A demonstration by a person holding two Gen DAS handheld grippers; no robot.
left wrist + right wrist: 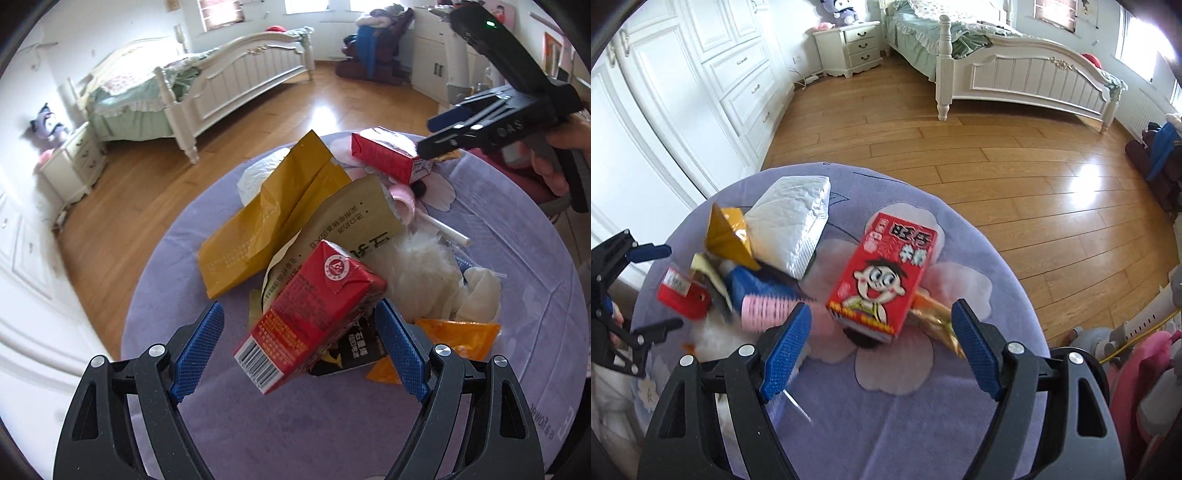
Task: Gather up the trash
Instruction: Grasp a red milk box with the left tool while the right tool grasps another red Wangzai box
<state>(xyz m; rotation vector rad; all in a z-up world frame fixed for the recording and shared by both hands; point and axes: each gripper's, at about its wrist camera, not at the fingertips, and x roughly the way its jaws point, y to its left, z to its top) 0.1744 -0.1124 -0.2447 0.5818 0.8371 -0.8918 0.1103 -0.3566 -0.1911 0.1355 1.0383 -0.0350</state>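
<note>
Red milk carton (pixel 310 317) tilted, barcode end toward camera, between the wide-open left hand-held gripper (pixel 299 350) pads, ungripped.

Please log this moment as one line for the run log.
left gripper: open over red carton | right gripper: open over cartoon carton | nothing held

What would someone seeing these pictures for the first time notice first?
A heap of trash on the round purple table: a red milk carton lies between the open left hand-held gripper, with a yellow wrapper behind it. A second red carton with a cartoon face lies just ahead of the open right hand-held gripper.
</note>
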